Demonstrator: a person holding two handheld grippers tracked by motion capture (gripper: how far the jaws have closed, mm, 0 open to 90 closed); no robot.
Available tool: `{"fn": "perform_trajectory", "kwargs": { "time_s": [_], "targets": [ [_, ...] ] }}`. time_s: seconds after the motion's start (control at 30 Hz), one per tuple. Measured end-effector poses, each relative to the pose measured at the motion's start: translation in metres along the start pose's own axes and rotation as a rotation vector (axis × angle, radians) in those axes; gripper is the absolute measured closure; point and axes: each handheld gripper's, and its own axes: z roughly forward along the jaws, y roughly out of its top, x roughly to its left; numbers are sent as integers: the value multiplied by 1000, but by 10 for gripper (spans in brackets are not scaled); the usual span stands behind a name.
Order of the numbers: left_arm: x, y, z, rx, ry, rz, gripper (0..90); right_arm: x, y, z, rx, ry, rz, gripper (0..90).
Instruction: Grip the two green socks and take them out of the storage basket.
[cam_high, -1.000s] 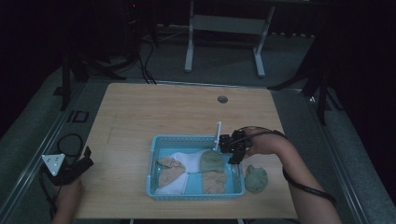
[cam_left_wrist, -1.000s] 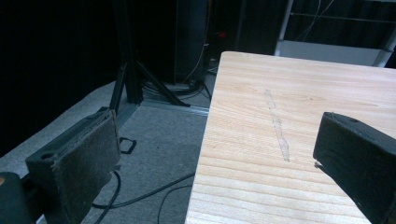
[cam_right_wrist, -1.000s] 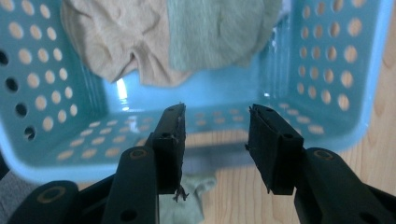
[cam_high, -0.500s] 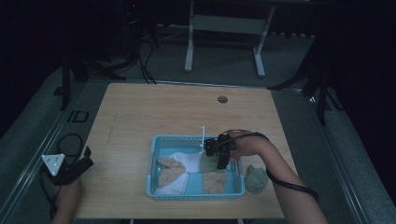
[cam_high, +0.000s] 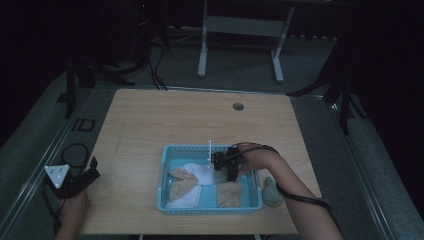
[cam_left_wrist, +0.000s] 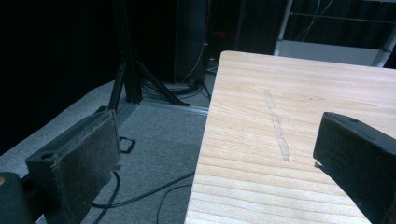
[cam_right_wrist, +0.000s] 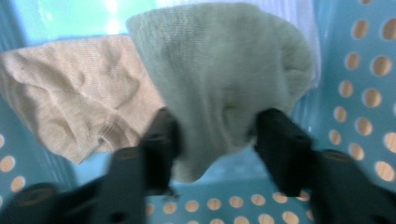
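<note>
Work: sorting socks by the blue basket (cam_high: 210, 207) near the surface's front edge.
Right gripper (cam_right_wrist: 212, 140): fingers just closing, clamped on the pale green sock (cam_right_wrist: 224, 84) inside the basket.
Left gripper (cam_high: 75, 180): fingers apart, idle at front-left corner.
Left: another green sock (cam_high: 272, 192) lies outside, beside the basket.

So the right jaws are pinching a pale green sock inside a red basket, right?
Not quite: the basket is light blue, not red. The right gripper view shows the right gripper with its jaws pinching the pale green sock inside it.
</note>
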Motion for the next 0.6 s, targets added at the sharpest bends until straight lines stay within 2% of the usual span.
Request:
{"fn": "perform_trajectory", "kwargs": {
  "time_s": [0.07,0.1,0.33,0.6],
  "targets": [
    [0,0,0,0,0,0,7,0,-1,-3,-12,7,-11,757],
    [0,0,0,0,0,1,7,0,-1,-4,-9,13,-13,776],
    [0,0,0,0,1,1,7,4,-4,-17,-16,12,-29,800],
    [0,0,0,1,2,1,7,6,-11,-48,-55,-8,-33,804]
  ]
}}
